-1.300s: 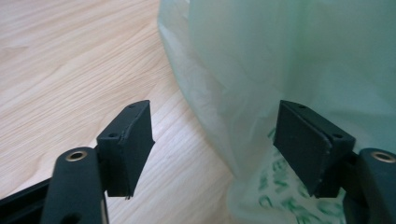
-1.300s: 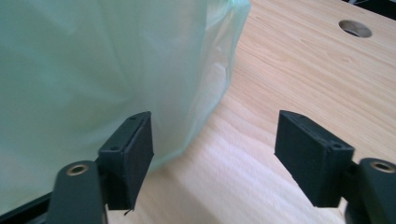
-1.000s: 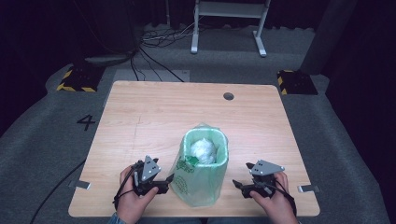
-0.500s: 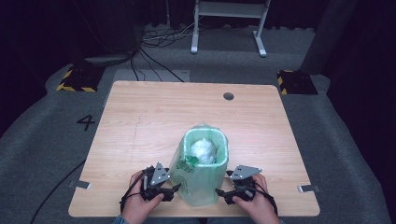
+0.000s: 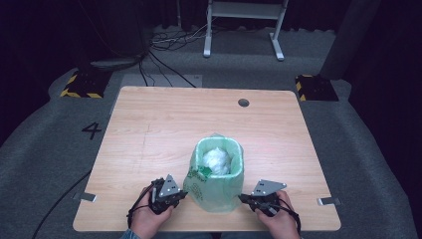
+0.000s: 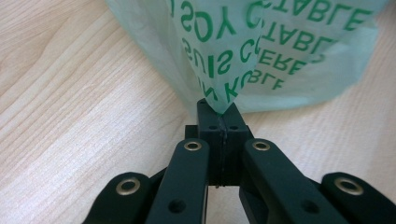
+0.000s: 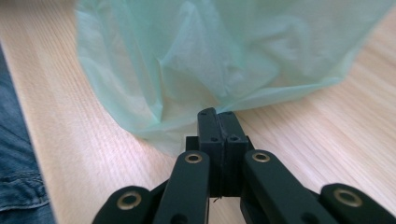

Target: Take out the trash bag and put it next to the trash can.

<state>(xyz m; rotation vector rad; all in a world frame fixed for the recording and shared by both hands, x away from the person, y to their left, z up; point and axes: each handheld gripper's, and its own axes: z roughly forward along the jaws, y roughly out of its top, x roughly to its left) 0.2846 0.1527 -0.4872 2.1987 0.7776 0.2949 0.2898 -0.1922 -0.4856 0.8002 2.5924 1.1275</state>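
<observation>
2 hand-held tools flank a pale green plastic bag [image 5: 215, 191] standing upright near the front edge of a wooden tabletop [image 5: 159, 129]. The left tool [image 5: 180, 195] pinches a fold of the bag's film low on its left side, its jaws having just closed on the plastic; the left gripper view shows green lettering on the bag right above the clamped tip. The right tool [image 5: 242, 198] has likewise just closed, nipping a bit of film at the bag's lower right where it meets the wood. White crumpled material [image 5: 216, 159] sits inside the open-topped bag. A round hole [image 5: 243, 102] marks the tabletop's far side.
</observation>
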